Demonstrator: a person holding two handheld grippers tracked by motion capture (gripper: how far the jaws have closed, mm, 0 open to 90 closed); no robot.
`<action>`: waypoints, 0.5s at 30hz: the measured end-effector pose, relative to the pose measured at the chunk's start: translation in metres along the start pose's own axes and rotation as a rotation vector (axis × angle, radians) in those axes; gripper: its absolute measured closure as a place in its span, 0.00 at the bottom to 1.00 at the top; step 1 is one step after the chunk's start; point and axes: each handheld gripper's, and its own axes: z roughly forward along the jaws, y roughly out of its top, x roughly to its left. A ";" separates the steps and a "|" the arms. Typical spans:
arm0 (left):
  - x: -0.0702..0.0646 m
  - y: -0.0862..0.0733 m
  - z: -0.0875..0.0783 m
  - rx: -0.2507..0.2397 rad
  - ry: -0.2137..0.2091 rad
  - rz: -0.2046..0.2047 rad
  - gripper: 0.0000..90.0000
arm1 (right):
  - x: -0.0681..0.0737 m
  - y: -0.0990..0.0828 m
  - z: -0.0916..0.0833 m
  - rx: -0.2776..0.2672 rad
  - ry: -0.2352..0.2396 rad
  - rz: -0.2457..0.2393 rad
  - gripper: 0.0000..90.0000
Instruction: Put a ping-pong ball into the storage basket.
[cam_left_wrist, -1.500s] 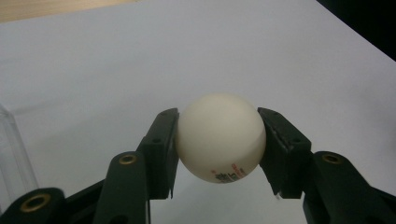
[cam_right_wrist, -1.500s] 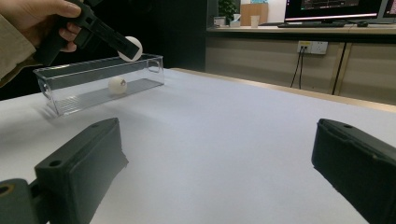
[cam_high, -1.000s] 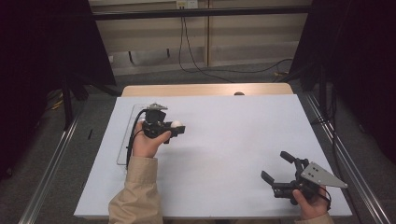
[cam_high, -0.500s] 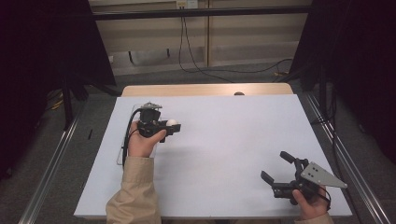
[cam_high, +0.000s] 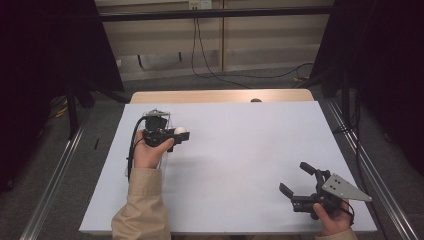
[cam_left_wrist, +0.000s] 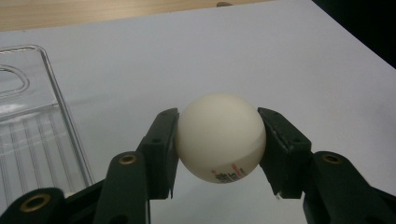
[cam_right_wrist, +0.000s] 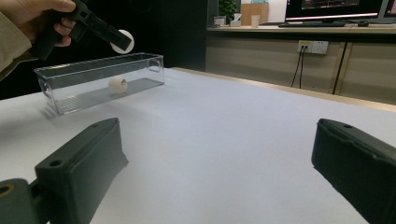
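Left gripper view: the left gripper (cam_left_wrist: 219, 154) has its jaws clamped on a white ball (cam_left_wrist: 219, 137), held above the counter (cam_left_wrist: 280, 60) beside the clear tray (cam_left_wrist: 32, 121). Judging by the right gripper view, a second ball (cam_right_wrist: 117, 84) already lies in the tray, so this one likely remains to be dropped in. The right gripper (cam_high: 297, 180) rests near the counter's edge, jaws wide and empty.

From where I sit, the one shift is on the left side of the high view: my left gripper (cam_high: 176, 136), carrying the white ball (cam_high: 180, 130) in its jaws, has drifted a little up and left in the frame, toward the clear plastic box (cam_high: 150, 116) at the upper left of the surface. The hand's wrist and tan sleeve (cam_high: 142, 205) followed along.
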 end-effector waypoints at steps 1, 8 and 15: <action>0.000 0.000 0.000 0.000 0.000 -0.001 0.57 | 0.000 0.000 0.000 0.000 0.000 0.000 0.02; 0.004 -0.001 -0.004 -0.005 0.014 -0.008 0.57 | 0.000 0.000 0.000 0.000 0.000 0.001 0.02; 0.008 -0.001 -0.007 -0.017 0.028 -0.014 0.57 | 0.000 0.000 0.000 0.000 0.000 0.001 0.02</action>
